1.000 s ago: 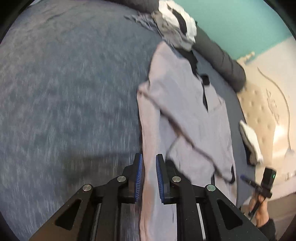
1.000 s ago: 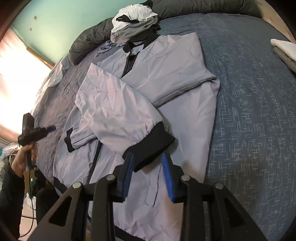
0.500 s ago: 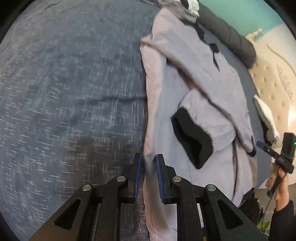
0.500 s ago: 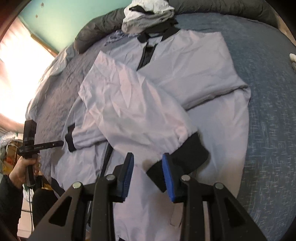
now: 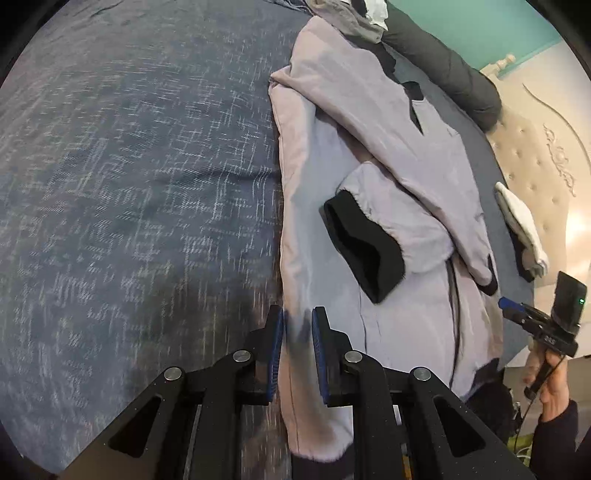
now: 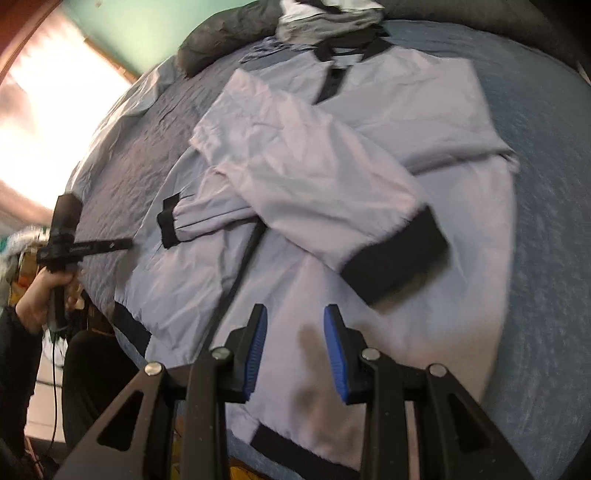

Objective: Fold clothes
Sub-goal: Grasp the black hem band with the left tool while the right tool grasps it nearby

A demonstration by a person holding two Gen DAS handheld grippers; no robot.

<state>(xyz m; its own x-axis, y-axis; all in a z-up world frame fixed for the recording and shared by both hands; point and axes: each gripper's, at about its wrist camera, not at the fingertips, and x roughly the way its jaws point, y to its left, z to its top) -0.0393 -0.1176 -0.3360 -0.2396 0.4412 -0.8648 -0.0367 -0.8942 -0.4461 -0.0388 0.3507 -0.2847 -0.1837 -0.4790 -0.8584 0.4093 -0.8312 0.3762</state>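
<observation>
We see a light grey zip jacket with black cuffs (image 6: 369,155) lying flat on a dark blue woven bedspread (image 5: 140,177). Both sleeves are folded across its front, and one black cuff (image 6: 395,254) lies on top. Our left gripper (image 5: 297,325) has its blue pads closed on the jacket's side edge. Our right gripper (image 6: 295,325) hangs open above the jacket's lower part, holding nothing. We cannot read any words or labels. A pile of grey and white clothes (image 6: 328,14) sits by the collar.
</observation>
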